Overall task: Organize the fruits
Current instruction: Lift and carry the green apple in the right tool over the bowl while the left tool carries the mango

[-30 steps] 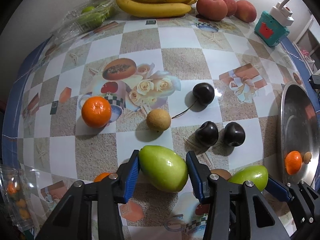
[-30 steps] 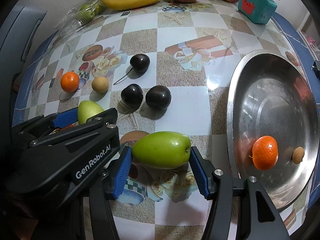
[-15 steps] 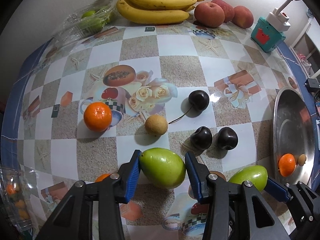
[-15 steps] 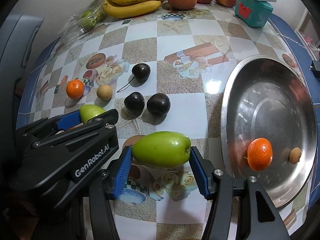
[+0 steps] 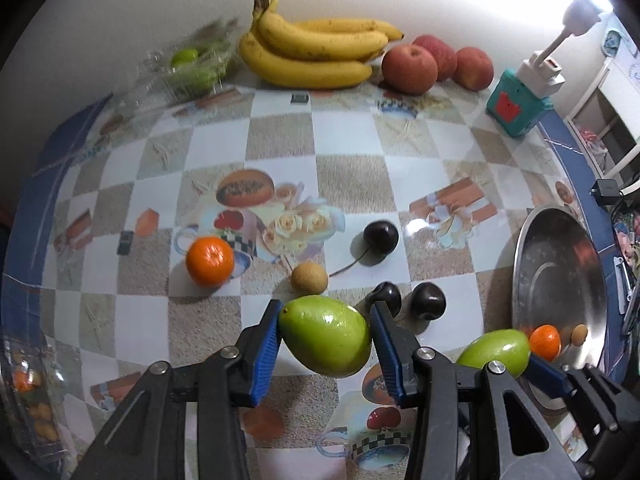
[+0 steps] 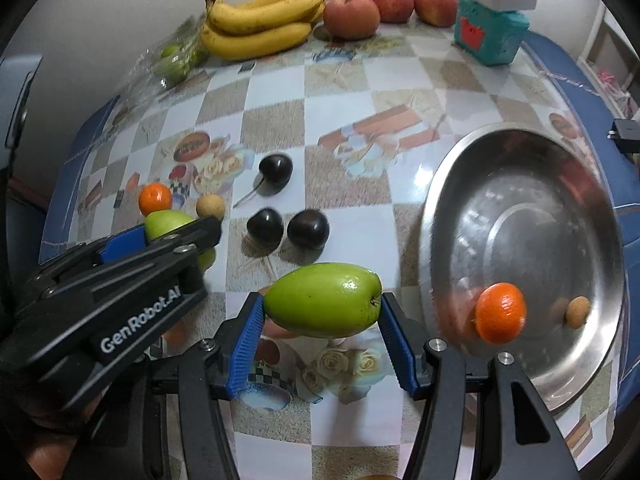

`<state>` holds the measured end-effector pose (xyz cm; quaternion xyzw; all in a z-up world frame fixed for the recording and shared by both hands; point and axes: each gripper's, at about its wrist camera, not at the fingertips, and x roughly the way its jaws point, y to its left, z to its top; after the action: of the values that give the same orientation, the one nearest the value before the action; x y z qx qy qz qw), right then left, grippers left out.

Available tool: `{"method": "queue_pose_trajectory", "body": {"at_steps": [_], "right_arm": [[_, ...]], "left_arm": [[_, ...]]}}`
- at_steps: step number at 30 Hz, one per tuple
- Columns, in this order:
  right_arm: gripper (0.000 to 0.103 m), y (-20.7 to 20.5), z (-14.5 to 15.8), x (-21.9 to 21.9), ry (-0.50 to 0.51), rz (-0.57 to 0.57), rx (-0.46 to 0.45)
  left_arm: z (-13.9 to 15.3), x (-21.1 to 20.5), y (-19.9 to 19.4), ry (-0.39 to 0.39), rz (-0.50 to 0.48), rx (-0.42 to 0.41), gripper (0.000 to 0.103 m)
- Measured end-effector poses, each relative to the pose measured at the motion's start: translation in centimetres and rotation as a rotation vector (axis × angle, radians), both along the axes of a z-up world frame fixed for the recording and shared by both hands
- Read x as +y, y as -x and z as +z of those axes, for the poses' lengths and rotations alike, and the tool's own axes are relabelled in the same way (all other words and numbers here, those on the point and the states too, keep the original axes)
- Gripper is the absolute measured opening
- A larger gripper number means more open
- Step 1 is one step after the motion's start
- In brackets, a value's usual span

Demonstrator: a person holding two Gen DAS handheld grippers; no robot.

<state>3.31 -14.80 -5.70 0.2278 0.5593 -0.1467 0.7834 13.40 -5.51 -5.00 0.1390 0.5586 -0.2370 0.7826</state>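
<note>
My left gripper (image 5: 325, 342) is shut on a green fruit (image 5: 325, 336) and holds it above the table. My right gripper (image 6: 322, 312) is shut on a second green fruit (image 6: 322, 304), also lifted, left of the steel bowl (image 6: 520, 184). The bowl holds a tangerine (image 6: 500, 312) and a small tan fruit (image 6: 577, 311). On the cloth lie a tangerine (image 5: 209, 261), a tan fruit (image 5: 309, 277) and three dark plums (image 6: 275, 169) (image 6: 265, 225) (image 6: 308, 229). In the left wrist view the right gripper's fruit (image 5: 495, 351) shows at lower right.
Bananas (image 5: 312, 52), three red apples (image 5: 409, 68) and a clear box of green fruit (image 5: 188, 68) line the back wall. A teal box (image 5: 518, 106) stands at back right. A clear bag (image 5: 28, 392) lies at the left edge.
Both grippers have risen with their green fruits, so the table looks farther below. The left gripper's fruit now hangs clear of the cloth.
</note>
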Motion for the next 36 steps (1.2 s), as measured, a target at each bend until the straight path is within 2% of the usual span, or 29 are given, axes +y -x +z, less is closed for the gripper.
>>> {"method": "queue_pose_trajectory", "body": {"at_steps": [8, 20, 31, 36], "right_arm": [[0.06, 0.7, 1.6, -1.2, 0.064, -0.032, -0.031], [0.06, 2.3, 2.2, -4.4, 0.06, -0.112, -0.053], [0.06, 4.5, 1.9, -8.5, 0.072, -0.227, -0.035], [0.06, 5.5, 1.7, -10.3, 0.094, -0.284, -0.018]], "left_arm": [[1.6, -0.2, 0.3, 0.03, -0.004, -0.028, 0.047], [3.8, -3.1, 2.0, 0.105, -0.048, -0.058, 0.047], [3.6, -6.8, 4.0, 0.141, -0.119, -0.063, 0.047], [3.1, -7.6, 4.4, 0.144, -0.122, -0.06, 0.047]]}}
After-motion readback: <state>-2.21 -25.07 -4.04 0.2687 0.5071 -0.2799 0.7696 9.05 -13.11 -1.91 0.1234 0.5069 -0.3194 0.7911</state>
